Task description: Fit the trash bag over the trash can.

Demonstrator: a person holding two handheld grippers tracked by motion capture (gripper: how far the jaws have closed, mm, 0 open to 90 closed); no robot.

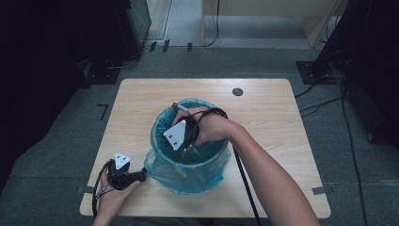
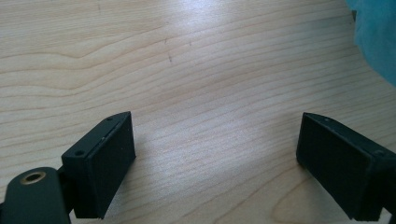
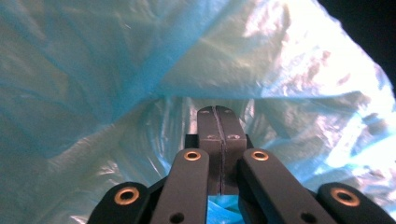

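A round bin lined with a blue plastic bag (image 1: 193, 176) stands in the middle of the wooden table (image 1: 268, 122). A hand holds my right gripper (image 3: 218, 122) down inside the bin, its grey plate (image 1: 176, 135) near the left rim. Its jaws are pressed flat together, tips against the blue film, and I cannot tell whether any film is pinched between them. My left gripper (image 1: 141, 175) lies on the table just left of the bin's base. In the left gripper view its jaws (image 2: 215, 158) stand wide open over bare wood, with a corner of the bag (image 2: 376, 37) at upper right.
A small dark round hole (image 1: 237, 92) sits near the table's far edge. Cables (image 1: 244, 183) trail from both grippers toward the front edge. Dark equipment and floor cables surround the table on grey carpet.
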